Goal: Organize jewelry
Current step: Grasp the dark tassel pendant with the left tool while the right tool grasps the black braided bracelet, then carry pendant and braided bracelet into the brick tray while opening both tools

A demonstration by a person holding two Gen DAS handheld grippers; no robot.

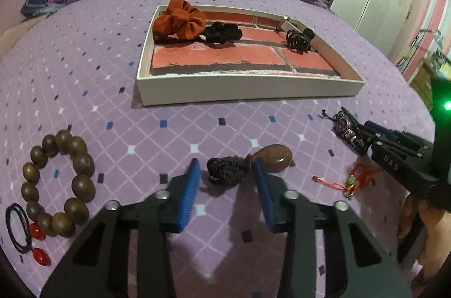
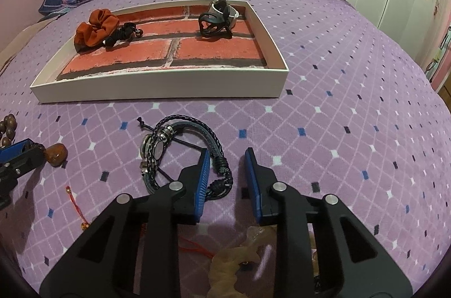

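1. Left wrist view: the left gripper [image 1: 225,171] hangs low over the bed [image 1: 169,129], its fingers [image 1: 190,182] spread and empty. Between their tips lies the brown stone pendant [image 1: 274,158] with its bunched dark cord [image 1: 227,171]. The stone looks smooth, hard and likely slippery; the soft cord is probably the safer place to pinch. At the near left lie a wooden bead bracelet [image 1: 57,185] and a black hair tie [image 1: 18,227]. The tray [image 1: 248,93] sits farther off, already holding an orange scrunchie [image 1: 180,22] and a black claw clip [image 1: 298,40].

2. Right wrist view: the right gripper [image 2: 227,154] is also released and holds nothing. Its left finger [image 2: 203,179] rests over the braided bracelet [image 2: 180,151], which lies on the bed near the tray [image 2: 157,91]. It looks light and floppy, so gripping across the bundled strands seems best.
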